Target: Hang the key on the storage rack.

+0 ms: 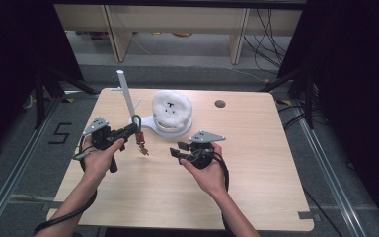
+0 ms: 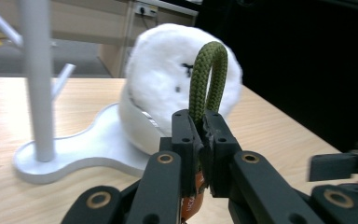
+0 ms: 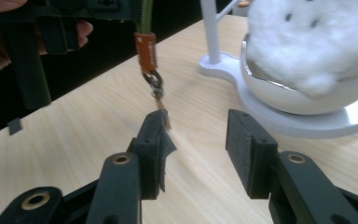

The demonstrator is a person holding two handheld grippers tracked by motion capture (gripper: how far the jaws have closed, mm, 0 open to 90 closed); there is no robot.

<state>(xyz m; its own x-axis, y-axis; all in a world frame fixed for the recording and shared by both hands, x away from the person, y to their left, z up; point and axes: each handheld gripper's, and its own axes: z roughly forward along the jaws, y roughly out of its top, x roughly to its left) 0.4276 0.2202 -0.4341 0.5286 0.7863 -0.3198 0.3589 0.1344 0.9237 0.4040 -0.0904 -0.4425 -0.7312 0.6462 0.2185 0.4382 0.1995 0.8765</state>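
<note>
An olive-green rope loop (image 2: 208, 79) is clamped between the jaws of my left gripper (image 2: 200, 135), which is shut on it. Seen from above, the loop (image 1: 136, 121) stands up out of the left gripper (image 1: 134, 129), while an orange tag (image 1: 139, 138) and a small metal piece (image 1: 143, 149) dangle below it over the table. My right gripper (image 1: 176, 149) is open, just right of that dangling end. In the right gripper view the orange tag (image 3: 146, 50) and metal ring (image 3: 154, 84) hang just beyond the open right gripper (image 3: 199, 135), by its left jaw.
A white stand (image 1: 123, 91) with a post and short branches rises at the table's back left. Its flat base (image 1: 148, 123) holds a white bowl with a fluffy white ball (image 1: 171, 109) marked with small black dots. A round hole (image 1: 220, 103) is at the back right.
</note>
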